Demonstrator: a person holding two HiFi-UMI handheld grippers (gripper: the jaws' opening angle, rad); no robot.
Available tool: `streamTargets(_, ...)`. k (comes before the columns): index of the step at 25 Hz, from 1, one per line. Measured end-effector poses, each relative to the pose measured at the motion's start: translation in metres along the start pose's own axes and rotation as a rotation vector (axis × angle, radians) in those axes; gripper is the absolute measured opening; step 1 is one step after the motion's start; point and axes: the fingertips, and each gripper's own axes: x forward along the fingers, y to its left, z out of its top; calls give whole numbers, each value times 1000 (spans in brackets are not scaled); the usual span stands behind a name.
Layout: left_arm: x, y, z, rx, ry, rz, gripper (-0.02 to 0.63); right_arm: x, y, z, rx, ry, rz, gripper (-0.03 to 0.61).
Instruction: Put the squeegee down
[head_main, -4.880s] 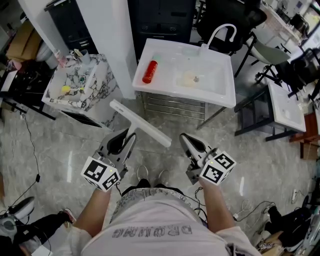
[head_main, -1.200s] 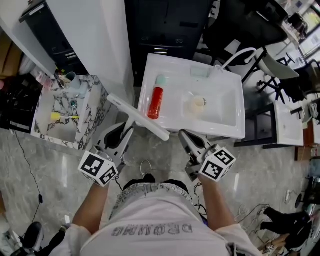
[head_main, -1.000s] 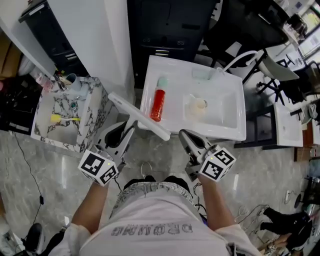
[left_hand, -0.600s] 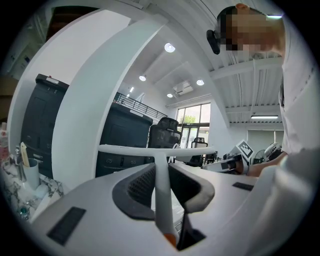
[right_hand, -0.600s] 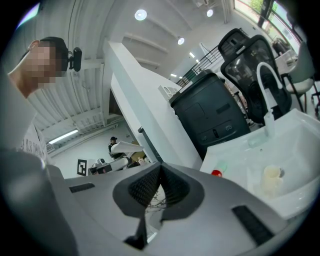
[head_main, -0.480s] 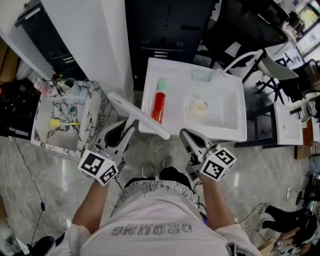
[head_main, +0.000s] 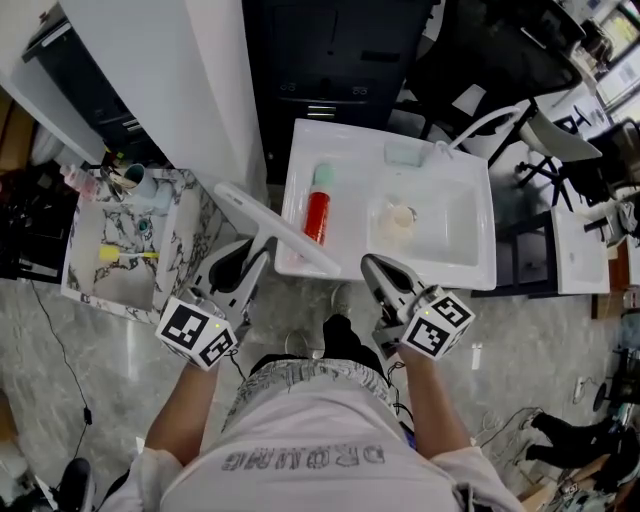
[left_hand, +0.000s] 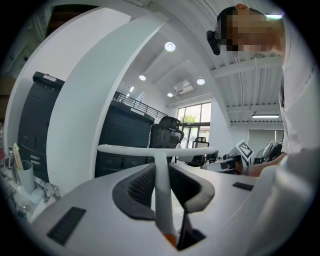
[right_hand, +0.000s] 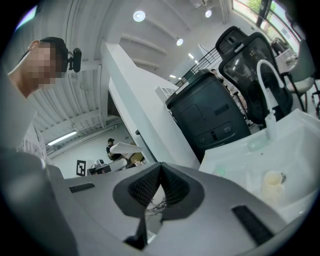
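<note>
The white squeegee (head_main: 280, 232) has a long blade on a thin handle. My left gripper (head_main: 255, 262) is shut on that handle, and the blade reaches out over the front left corner of the white sink (head_main: 300, 150). In the left gripper view the handle runs up between the dark pads to the level blade of the squeegee (left_hand: 160, 150), with the left gripper (left_hand: 161, 181) closed on it. My right gripper (head_main: 372, 265) hangs just before the sink's front edge. In its own view the right gripper (right_hand: 160, 170) is shut with nothing in it.
In the sink lie a red bottle (head_main: 317, 215), a pale cup (head_main: 397, 215) near the drain and a curved faucet (head_main: 480, 125) at the back. A marble-patterned stand (head_main: 190, 215) with small items is at the left. A dark cabinet (head_main: 330, 50) and office chairs stand behind.
The person has stepped toward the sink, which now lies closer to both grippers. The squeegee blade now overlaps the sink's front left corner. Both grips look the same.
</note>
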Motion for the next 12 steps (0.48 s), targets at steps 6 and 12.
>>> streamTargets(6,30,8,-2,-2,11,12,95,9,-28,14,13,7,10,8)
streamTargets(12,70,16,-3,-3,27,31,95,18,-62,33,32,23,25,8)
